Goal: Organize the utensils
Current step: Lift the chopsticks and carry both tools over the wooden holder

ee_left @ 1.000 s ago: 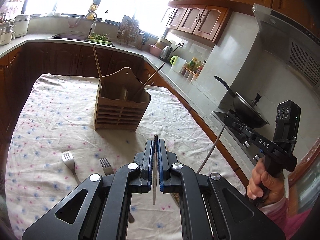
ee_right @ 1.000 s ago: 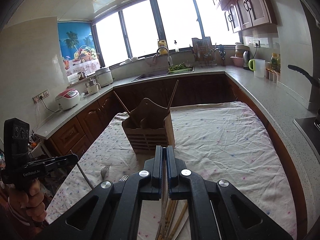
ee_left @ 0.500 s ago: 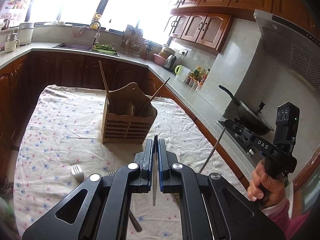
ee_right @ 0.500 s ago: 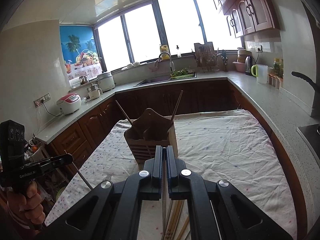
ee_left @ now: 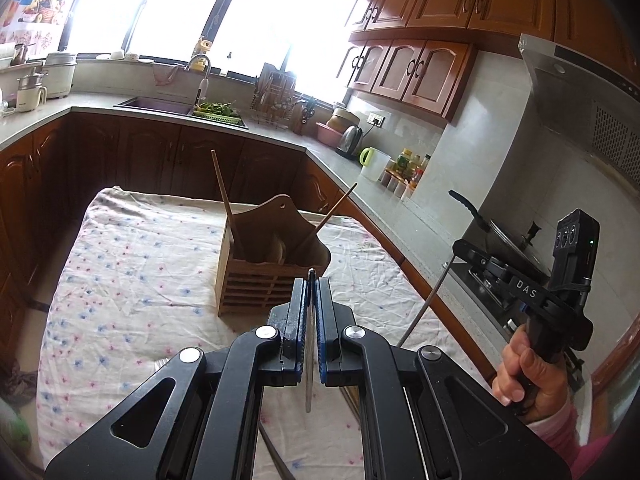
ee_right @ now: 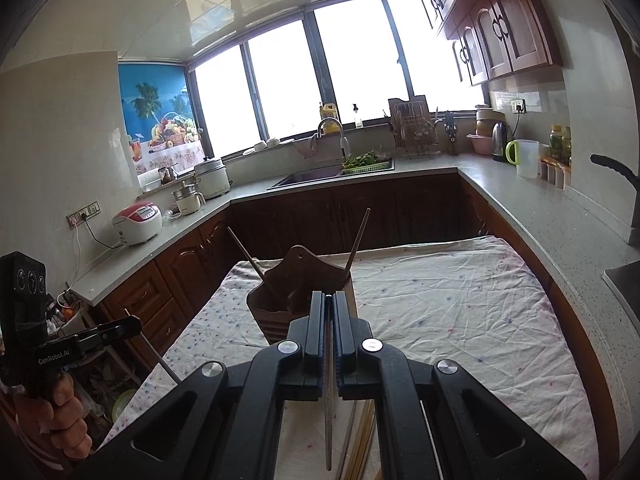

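1. Left wrist view: the left tongs (ee_left: 311,280) are pressed together on a thin flat metal utensil (ee_left: 308,364), pinched edge-on, its lower end hanging free below the pads. Which kind of utensil it is cannot be told.
2. Right wrist view: the right tongs (ee_right: 329,300) are pressed together on a slim rod-like utensil (ee_right: 328,420), probably a chopstick, with most of its length hanging below the grip.
3. Both tongs point at the wooden holder (ee_left: 272,268), which stands upright on the bench (ee_left: 132,280), ahead of and below them.
4. Risk: each grip is narrow and off-centre, so a long smooth shaft could swivel or slide out during a tilt.
5. Risk: two chopsticks (ee_left: 225,196) already lean outward from the holder; an incoming utensil could strike them or catch the raised back panel.
6. Risk: the holder is light slatted wood on a wrinkled floral cloth (ee_left: 120,256); a sideways knock may shift or tip it.
7. Risk: loose sticks (ee_right: 362,440) lie on the cloth below the right tongs and could be swept aside.
8. Materials: polished metal, plain wood, soft creased fabric, hard black plastic tongs.
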Available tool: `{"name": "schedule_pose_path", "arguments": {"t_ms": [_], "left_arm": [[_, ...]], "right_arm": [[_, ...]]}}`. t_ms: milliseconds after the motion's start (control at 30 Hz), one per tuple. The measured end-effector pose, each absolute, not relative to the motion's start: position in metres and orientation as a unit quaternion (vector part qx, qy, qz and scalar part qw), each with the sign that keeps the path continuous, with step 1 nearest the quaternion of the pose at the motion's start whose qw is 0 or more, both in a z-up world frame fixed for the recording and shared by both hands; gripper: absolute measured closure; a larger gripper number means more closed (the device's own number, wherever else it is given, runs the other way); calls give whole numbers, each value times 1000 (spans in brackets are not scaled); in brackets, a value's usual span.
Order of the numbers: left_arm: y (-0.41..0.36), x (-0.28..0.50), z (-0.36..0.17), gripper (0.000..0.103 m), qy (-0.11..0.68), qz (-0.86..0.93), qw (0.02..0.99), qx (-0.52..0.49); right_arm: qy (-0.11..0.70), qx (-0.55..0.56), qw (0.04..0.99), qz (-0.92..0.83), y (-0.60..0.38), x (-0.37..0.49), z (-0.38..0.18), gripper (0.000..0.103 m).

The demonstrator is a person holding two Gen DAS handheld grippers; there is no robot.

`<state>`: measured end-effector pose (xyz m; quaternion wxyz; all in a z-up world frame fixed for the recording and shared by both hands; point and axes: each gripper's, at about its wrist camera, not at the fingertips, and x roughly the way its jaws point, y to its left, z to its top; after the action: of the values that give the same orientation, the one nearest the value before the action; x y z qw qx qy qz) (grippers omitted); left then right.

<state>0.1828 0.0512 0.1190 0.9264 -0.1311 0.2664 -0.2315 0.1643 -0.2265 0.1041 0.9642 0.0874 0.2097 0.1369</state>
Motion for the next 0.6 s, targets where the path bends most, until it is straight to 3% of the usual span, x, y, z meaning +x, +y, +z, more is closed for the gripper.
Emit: {"name": "schedule_pose_path", "arguments": {"t_ms": [600], "left_arm": [[64, 238, 183, 100, 185, -212, 953, -111]], "right_arm": [[133, 117, 975, 135, -220, 238, 156, 99]]}}
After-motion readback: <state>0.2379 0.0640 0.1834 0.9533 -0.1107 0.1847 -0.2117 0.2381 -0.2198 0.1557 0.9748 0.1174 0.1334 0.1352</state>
